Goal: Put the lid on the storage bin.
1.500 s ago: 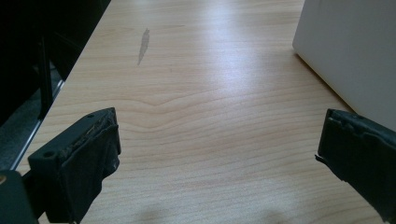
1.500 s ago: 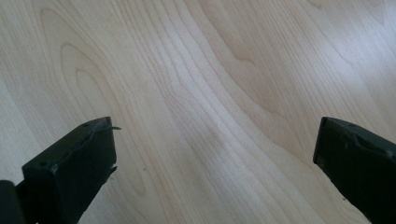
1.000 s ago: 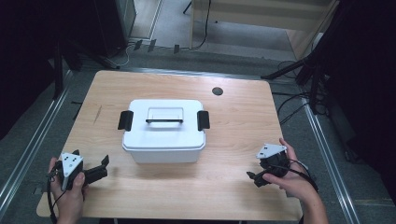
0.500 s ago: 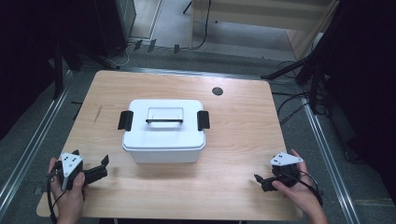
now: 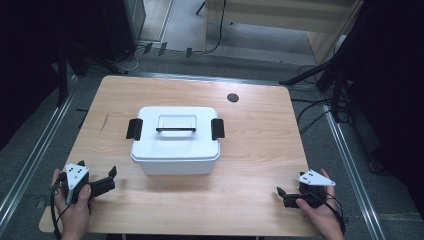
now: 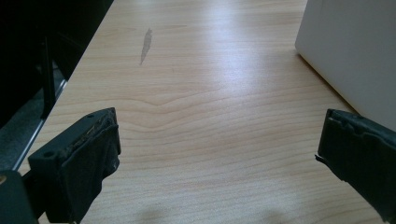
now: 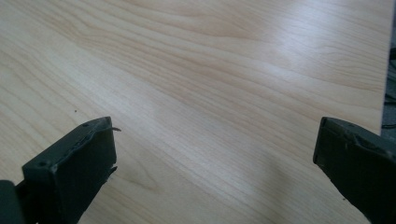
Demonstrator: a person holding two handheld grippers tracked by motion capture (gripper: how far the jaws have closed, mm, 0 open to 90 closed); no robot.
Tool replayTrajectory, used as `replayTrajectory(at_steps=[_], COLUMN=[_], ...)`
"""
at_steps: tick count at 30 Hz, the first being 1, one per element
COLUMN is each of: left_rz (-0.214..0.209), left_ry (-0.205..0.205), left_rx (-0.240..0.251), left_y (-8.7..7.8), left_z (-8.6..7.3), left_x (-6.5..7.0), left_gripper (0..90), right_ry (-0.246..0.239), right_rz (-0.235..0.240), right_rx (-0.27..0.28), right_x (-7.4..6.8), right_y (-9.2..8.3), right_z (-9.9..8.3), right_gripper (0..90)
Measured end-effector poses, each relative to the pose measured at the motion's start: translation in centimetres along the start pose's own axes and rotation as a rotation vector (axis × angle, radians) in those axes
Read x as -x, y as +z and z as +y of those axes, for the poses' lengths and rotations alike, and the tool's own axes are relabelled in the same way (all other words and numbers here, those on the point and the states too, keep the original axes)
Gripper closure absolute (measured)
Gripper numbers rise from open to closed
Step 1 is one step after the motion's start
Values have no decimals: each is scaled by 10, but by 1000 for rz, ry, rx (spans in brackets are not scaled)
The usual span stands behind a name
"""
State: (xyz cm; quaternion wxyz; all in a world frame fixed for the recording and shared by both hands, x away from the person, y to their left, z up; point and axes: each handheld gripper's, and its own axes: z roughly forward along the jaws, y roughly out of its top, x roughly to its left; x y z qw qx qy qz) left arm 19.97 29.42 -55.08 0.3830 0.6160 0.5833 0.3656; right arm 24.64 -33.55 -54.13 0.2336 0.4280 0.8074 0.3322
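At the near edge the left gripper (image 5: 102, 181) and right gripper (image 5: 286, 194) rest with jaws wide apart and empty, while farther in, mid-table, the white box (image 5: 175, 141) sits lidded, both black latches (image 5: 217, 128) seemingly unopened, so nothing looks begun.

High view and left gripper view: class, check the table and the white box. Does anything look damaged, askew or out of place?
Little stands out. The box sits square with its lid on. The one oddity is a grey streak on the table left of the box, like a scuff or stain.
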Motion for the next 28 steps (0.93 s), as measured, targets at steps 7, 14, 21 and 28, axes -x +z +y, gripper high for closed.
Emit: replayTrajectory(at_steps=[7,14,21,28], left_rz=[-1,-2,-1,-3], left_ry=[5,8,10,8], left_rx=[-9,-13,-17,-27], left_y=[1,1,2,2], left_z=[0,1,1,1], left_x=[0,1,1,1], left_gripper=[0,0,0,0], right_ry=[98,155,205,213], right_rz=[-86,-139,-187,-179], right_rx=[112,169,199,194], right_x=[1,1,4,6], right_y=[-7,-10,-9,-9], right_z=[-8,-15,-16,-15], right_gripper=[0,0,0,0])
